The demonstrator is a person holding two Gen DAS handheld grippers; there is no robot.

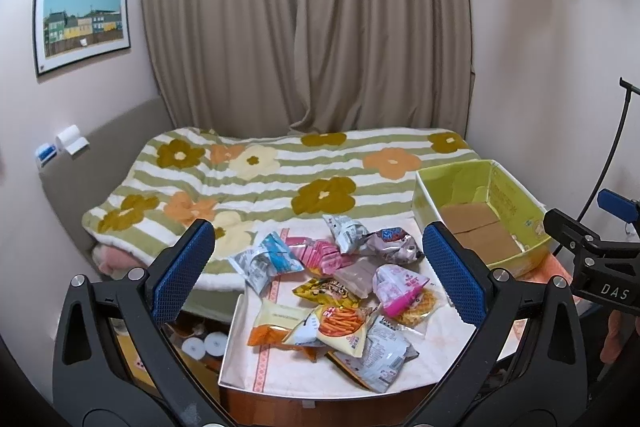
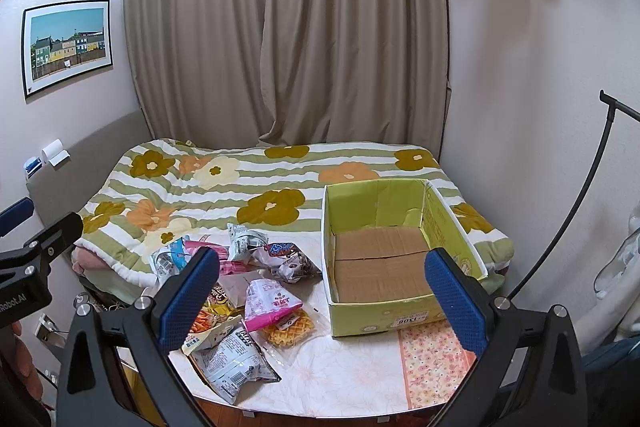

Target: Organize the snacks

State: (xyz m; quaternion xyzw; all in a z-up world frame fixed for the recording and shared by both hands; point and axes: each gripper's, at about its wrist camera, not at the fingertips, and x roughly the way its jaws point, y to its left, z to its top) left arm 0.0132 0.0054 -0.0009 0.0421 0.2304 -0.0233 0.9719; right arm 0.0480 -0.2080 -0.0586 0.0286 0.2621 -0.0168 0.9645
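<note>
The left gripper (image 1: 318,273) hangs spread wide, empty, above the snack packets (image 1: 336,291) heaped on the worktop (image 2: 340,367). Right of them sits the green box (image 2: 394,255), under the equally wide, empty right gripper (image 2: 322,297).

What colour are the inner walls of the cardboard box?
Light green inner walls above a plain brown floor; clearest in the right wrist view.

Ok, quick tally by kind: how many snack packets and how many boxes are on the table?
Snack packets: 10 (they overlap in a pile, so approximate)
Cardboard box: 1
Total: 11
</note>
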